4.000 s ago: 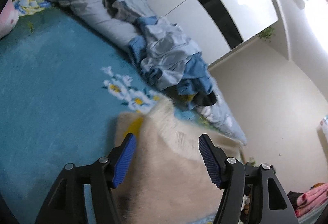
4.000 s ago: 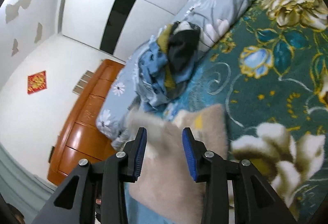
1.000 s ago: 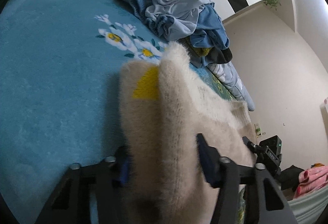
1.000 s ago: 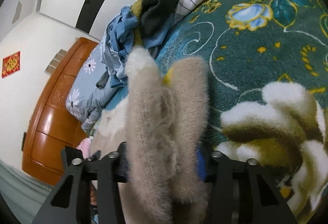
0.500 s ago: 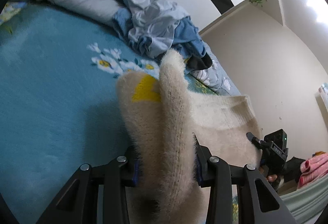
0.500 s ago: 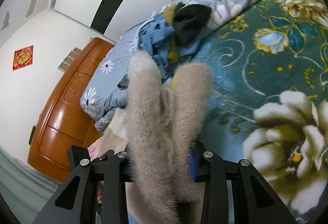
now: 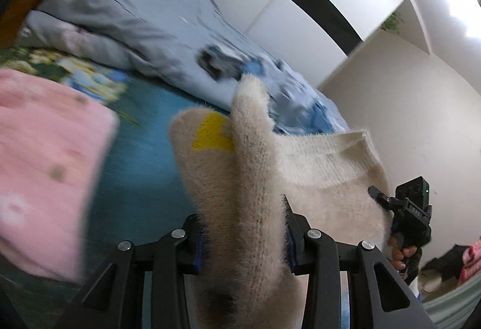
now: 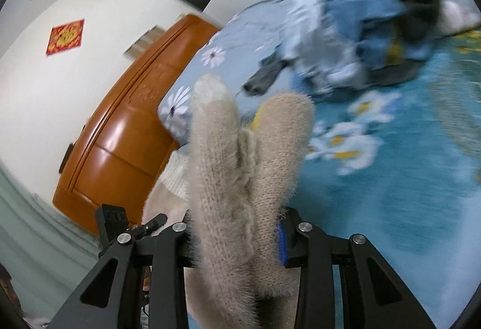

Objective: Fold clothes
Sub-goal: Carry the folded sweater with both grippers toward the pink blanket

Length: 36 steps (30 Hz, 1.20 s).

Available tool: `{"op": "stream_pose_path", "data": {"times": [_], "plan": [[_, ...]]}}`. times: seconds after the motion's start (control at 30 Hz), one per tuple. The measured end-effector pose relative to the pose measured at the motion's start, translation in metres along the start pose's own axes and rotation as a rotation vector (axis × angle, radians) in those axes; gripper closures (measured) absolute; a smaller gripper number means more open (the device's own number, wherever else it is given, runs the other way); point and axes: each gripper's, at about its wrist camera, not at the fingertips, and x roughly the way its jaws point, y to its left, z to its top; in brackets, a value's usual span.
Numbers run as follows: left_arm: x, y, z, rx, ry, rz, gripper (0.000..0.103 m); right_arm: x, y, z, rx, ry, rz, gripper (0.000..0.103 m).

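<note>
Pink cloth lies at left on the bed. Left gripper is clamped on the sweater, which is bunched up between its pads. Right gripper likewise grips the sweater, raised above the bed. Clothes pile lies beyond.

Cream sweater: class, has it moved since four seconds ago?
Yes. The cream sweater, then flat on the teal blanket, now hangs lifted above it, gripped by both tongs.

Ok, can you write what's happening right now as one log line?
left gripper: shut on fuzzy cream sweater | right gripper: shut on sweater | sweater: lifted over bed | unfolded pile: waiting
</note>
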Motion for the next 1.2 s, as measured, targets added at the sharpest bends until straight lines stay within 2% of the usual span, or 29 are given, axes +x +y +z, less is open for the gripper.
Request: {"op": "stream_pose_path", "data": {"times": [0.3, 0.5, 0.7, 0.9, 1.0, 1.2], "plan": [[-0.077, 0.098, 0.051, -0.018, -0.079, 0.135, 0.062, 0.132, 0.083, 0.005, -0.066, 0.089, 0.087, 0.067], [-0.121, 0.159, 0.082, 0.006, -0.089, 0.244, 0.062, 0.217, 0.122, -0.006, -0.067, 0.146, 0.139, 0.067], [-0.153, 0.201, 0.103, 0.057, -0.091, 0.355, 0.062, 0.289, 0.150, -0.024, -0.072, 0.189, 0.169, 0.067], [-0.166, 0.239, 0.111, 0.042, -0.099, 0.385, 0.062, 0.329, 0.155, -0.041, -0.038, 0.205, 0.207, 0.067], [-0.160, 0.261, 0.103, 0.021, -0.072, 0.400, 0.061, 0.344, 0.145, -0.060, -0.028, 0.246, 0.186, 0.067], [-0.153, 0.292, 0.085, -0.035, -0.081, 0.351, 0.056, 0.352, 0.116, -0.080, 0.025, 0.265, 0.177, 0.067]]}}
